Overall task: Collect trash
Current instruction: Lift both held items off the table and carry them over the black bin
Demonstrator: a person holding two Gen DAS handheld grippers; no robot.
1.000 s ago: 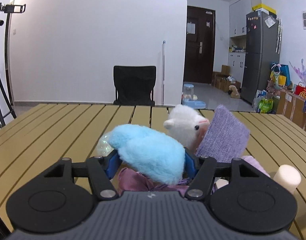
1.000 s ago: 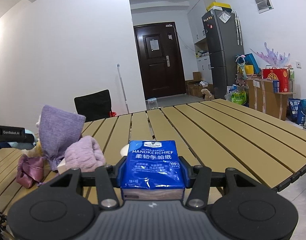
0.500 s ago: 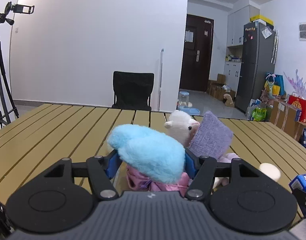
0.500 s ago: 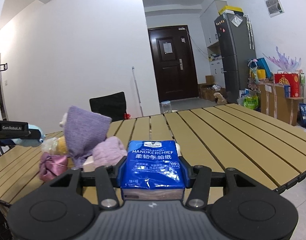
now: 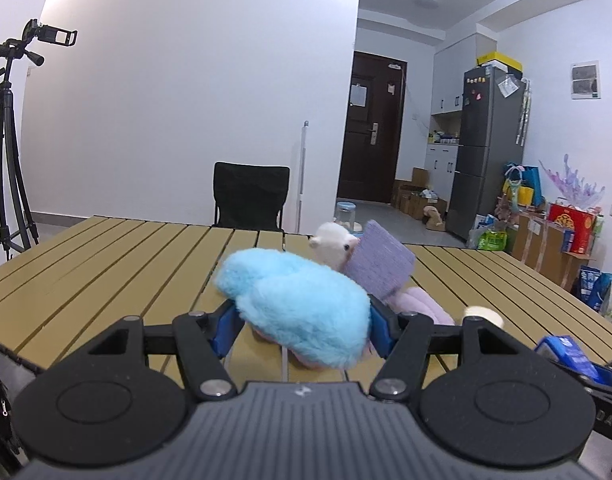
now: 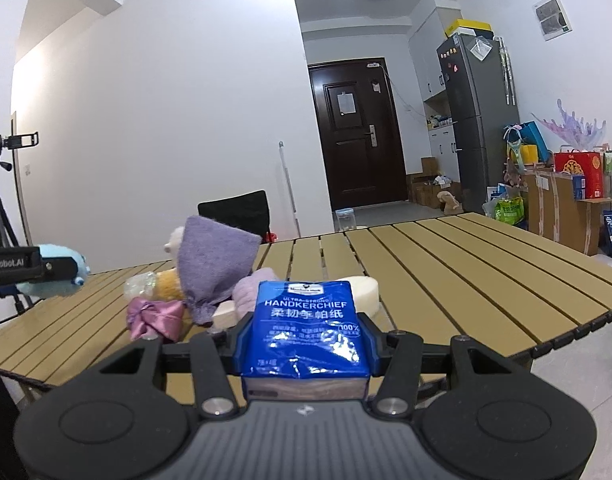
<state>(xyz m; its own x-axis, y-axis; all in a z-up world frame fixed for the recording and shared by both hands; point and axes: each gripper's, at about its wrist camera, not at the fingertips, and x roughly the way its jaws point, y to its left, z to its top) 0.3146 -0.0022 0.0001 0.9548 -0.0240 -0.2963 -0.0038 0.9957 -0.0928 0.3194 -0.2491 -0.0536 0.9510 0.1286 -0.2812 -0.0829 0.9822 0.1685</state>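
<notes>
My left tool (image 5: 302, 320) is clamped on a fluffy blue plush (image 5: 298, 312), held above the near edge of the slatted surface (image 5: 106, 272). My right tool (image 6: 306, 344) is clamped on a blue handkerchief pack (image 6: 306, 332), also off the surface at its near edge. Just beyond both, a pile stays on the slats: a purple knit pouch (image 6: 214, 268), a white plush (image 5: 331, 246) and a pink satin bow (image 6: 154, 316).

White walls, dim ceiling light (image 5: 425, 0). Slatted tan surface (image 5: 106, 264) in foreground w/ black chair (image 5: 250, 196) behind it. Dark door (image 6: 355, 132) at back, grey fridge (image 5: 489, 152) to its right, boxes & bags along right wall. Tripod w/ camera (image 5: 10, 140) at left.
</notes>
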